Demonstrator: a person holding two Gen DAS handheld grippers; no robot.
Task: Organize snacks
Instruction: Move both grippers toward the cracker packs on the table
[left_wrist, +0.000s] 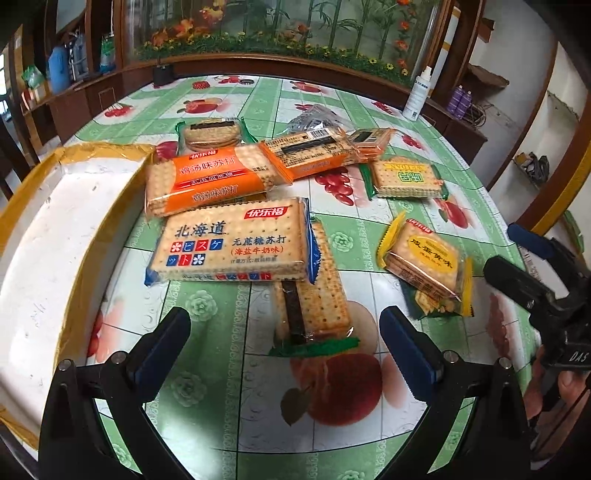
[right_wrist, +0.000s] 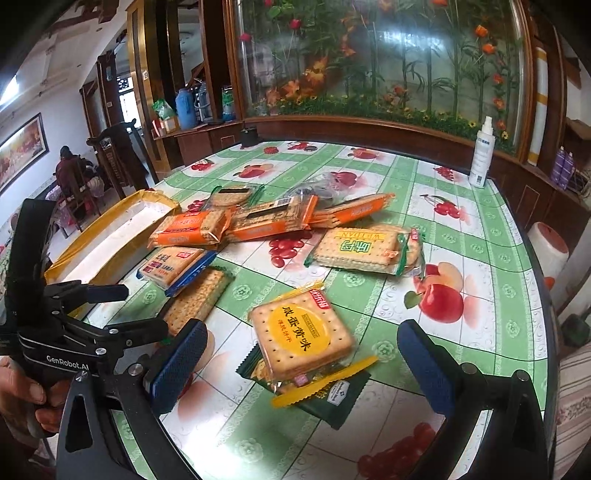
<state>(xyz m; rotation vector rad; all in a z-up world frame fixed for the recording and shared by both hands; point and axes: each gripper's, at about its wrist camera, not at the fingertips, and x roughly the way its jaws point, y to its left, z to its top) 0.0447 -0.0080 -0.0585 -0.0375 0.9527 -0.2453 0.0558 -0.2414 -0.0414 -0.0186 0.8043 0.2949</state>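
Several cracker packs lie on a fruit-print tablecloth (left_wrist: 207, 424). A blue-edged pack (left_wrist: 232, 243) overlaps a long green-ended pack (left_wrist: 314, 295), which lies just ahead of my open left gripper (left_wrist: 284, 354). Orange packs (left_wrist: 210, 177) are piled behind it. A yellow pack (right_wrist: 301, 338) rests on a dark green pack (right_wrist: 332, 395), between the fingers of my open right gripper (right_wrist: 303, 365) and slightly ahead of them. A green-edged pack (right_wrist: 364, 249) lies further back. The right gripper (left_wrist: 532, 266) also shows at the right edge of the left wrist view.
A white box with yellow-taped edges (left_wrist: 48, 236) stands at the table's left. A white spray bottle (right_wrist: 482, 155) stands at the far right corner. A dark plastic bag (left_wrist: 314, 118) lies behind the packs. A wooden cabinet with flowers lines the far side. A person sits far left (right_wrist: 68, 170).
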